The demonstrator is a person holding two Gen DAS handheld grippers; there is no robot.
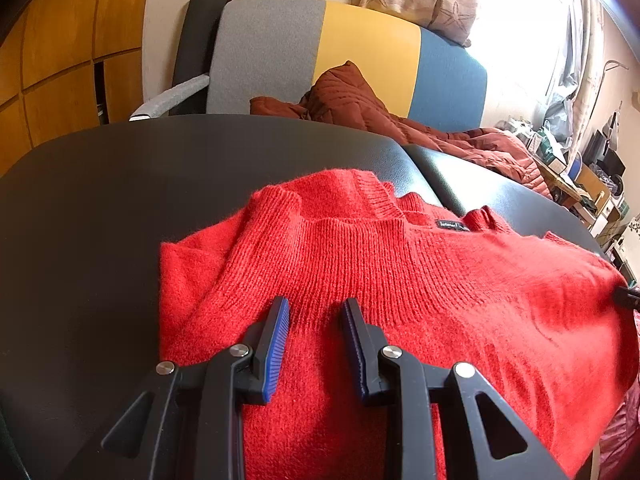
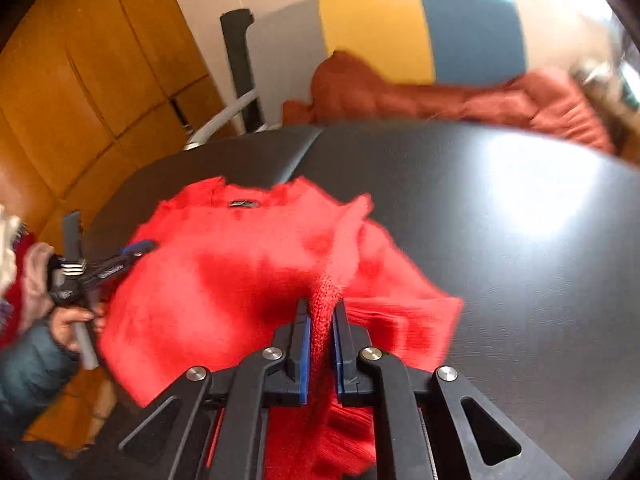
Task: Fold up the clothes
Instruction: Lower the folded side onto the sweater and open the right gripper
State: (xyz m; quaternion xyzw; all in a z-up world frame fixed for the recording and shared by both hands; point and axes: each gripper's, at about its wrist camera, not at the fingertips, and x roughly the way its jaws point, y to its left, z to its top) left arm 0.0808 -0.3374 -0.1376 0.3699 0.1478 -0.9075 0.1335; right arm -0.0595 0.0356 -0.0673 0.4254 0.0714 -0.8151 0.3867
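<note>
A red sweater [image 1: 400,288] lies on the black table [image 1: 100,200], collar toward the sofa [image 1: 360,52]. The left tool [image 1: 316,308] hovers over the knit with jaws apart, gripping nothing. The right tool [image 2: 321,308] pinches a raised fold of the sweater.

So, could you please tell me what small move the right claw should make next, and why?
Probably carry the pinched fold across the red sweater toward its middle. The right claw is shut on a raised ridge of knit, while the left claw hangs open above the body, gripping nothing.
</note>
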